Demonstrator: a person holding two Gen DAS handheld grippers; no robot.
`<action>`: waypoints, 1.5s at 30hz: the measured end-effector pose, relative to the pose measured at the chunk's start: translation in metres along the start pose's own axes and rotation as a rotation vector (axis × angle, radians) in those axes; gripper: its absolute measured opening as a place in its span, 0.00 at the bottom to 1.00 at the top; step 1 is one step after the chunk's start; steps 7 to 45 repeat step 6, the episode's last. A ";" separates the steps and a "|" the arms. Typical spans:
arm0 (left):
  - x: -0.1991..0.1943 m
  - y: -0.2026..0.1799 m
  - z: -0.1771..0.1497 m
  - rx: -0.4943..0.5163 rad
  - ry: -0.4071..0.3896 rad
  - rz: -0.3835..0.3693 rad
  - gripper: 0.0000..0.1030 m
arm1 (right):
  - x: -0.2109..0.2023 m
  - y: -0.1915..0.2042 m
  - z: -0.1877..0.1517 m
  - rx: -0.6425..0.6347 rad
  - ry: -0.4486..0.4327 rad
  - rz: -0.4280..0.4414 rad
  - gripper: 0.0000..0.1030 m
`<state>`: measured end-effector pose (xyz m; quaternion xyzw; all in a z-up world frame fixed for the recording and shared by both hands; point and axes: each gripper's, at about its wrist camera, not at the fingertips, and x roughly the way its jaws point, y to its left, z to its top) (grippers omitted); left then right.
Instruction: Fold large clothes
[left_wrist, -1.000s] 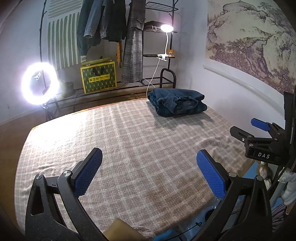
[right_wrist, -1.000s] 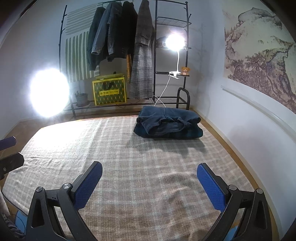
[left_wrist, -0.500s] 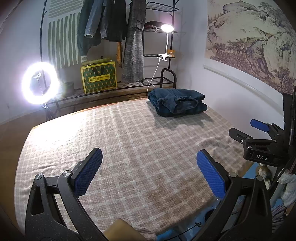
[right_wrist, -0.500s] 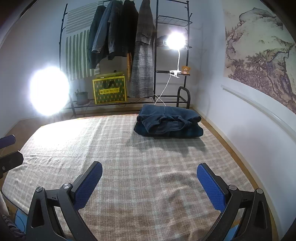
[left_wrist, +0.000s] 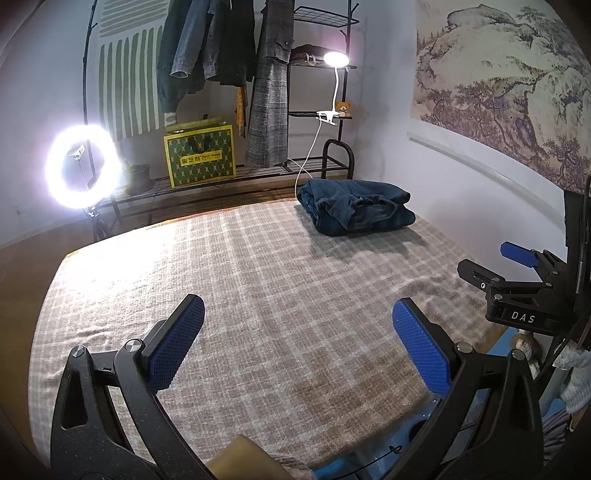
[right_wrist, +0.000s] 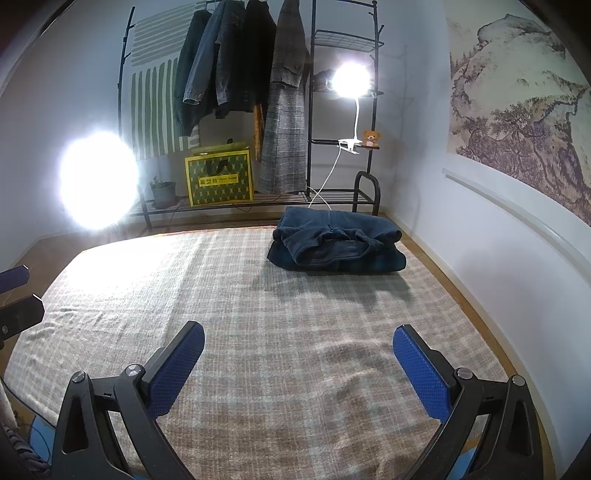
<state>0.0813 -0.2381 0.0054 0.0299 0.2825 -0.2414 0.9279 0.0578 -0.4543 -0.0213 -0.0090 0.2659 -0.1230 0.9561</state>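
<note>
Dark blue garment (left_wrist: 356, 205) folded into thick, lumpy bundle, collar/sleeve edge bunched on top, lying at far right corner of plaid blanket (left_wrist: 258, 280), near wall w/ mural (right_wrist: 517, 118). Behind it: clothes rack (right_wrist: 236, 74) w/ hanging coats, yellow-green box (right_wrist: 219, 181), ring light (left_wrist: 81, 166), clip lamp (right_wrist: 351, 81). Left gripper (left_wrist: 295, 336) spread wide, nothing betw. blue pads (left_wrist: 177, 347), hovering over near blanket edge. Right gripper (right_wrist: 297, 363) likewise wide apart, empty, well short of garment

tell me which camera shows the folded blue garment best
The right wrist view: the folded blue garment lies nearer the middle, its top folds facing the camera. The left wrist view shows it farther off, toward the upper right.
</note>
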 end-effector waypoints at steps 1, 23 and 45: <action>0.000 0.001 0.000 0.000 0.000 -0.001 1.00 | 0.000 0.000 0.000 0.001 0.000 0.000 1.00; 0.000 0.001 0.000 0.001 0.002 -0.004 1.00 | 0.000 -0.001 0.000 -0.001 0.001 0.002 1.00; 0.000 0.001 0.000 0.001 0.002 -0.004 1.00 | 0.000 -0.001 0.000 -0.001 0.001 0.002 1.00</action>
